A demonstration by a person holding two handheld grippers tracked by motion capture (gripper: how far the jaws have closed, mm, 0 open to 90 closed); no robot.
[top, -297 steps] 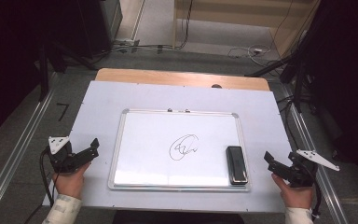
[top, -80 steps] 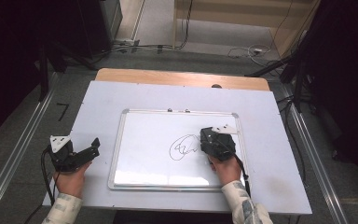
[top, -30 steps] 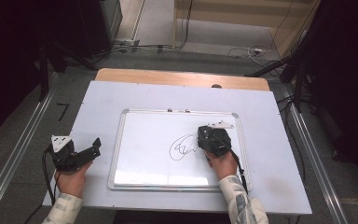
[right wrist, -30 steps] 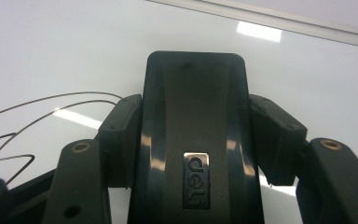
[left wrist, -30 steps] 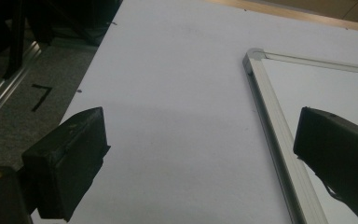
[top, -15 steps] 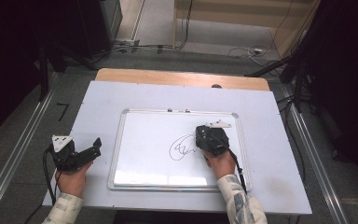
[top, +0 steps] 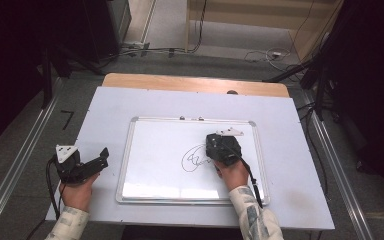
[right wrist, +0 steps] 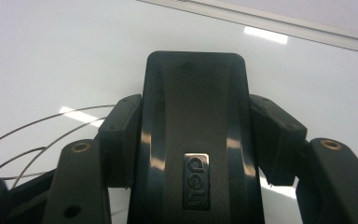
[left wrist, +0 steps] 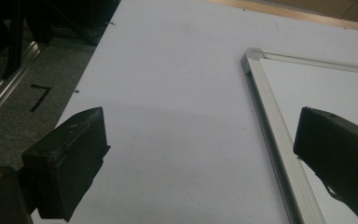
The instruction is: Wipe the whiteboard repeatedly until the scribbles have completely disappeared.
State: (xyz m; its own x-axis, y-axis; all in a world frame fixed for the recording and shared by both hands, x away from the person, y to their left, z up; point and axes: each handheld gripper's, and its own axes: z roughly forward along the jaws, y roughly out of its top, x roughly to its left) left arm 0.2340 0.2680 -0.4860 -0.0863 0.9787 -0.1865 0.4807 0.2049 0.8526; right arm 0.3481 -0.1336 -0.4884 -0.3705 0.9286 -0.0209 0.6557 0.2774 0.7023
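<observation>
Eraser [right wrist: 193, 140] — black, with a small silver badge on its back; my right gripper [right wrist: 196, 135] is clamping it from both sides, one pad [right wrist: 121, 140] pressing each long flank. It is lying flat on the whiteboard [top: 155, 165], in the right half, nearer the far rim than the near one, and just right of the scribble [top: 195, 159]. In the high view my right gripper [top: 221, 147] is covering the eraser, so I cannot tell there whether the eraser is touching the ink; in the right gripper view thin curved lines of the scribble [right wrist: 37, 135] are running in at the left, close beside the left pad.

Scribble — black looping marker line, sitting about the middle of the whiteboard.

Whiteboard — silver-framed, lying square on the table [top: 300, 150], roughly centred between its left and right edges.

Left gripper [top: 87, 164] — I am holding it over the table's near left part, well apart from the eraser and just outside the whiteboard's left rim. Its jaws are standing wide apart with nothing between them; in the left gripper view [left wrist: 196, 154] bare table is showing between them, and the whiteboard's far left corner [left wrist: 254, 58] is lying ahead to the right.

Table — pale sheet on top, with a wooden strip [top: 195, 84] along the far edge.
</observation>
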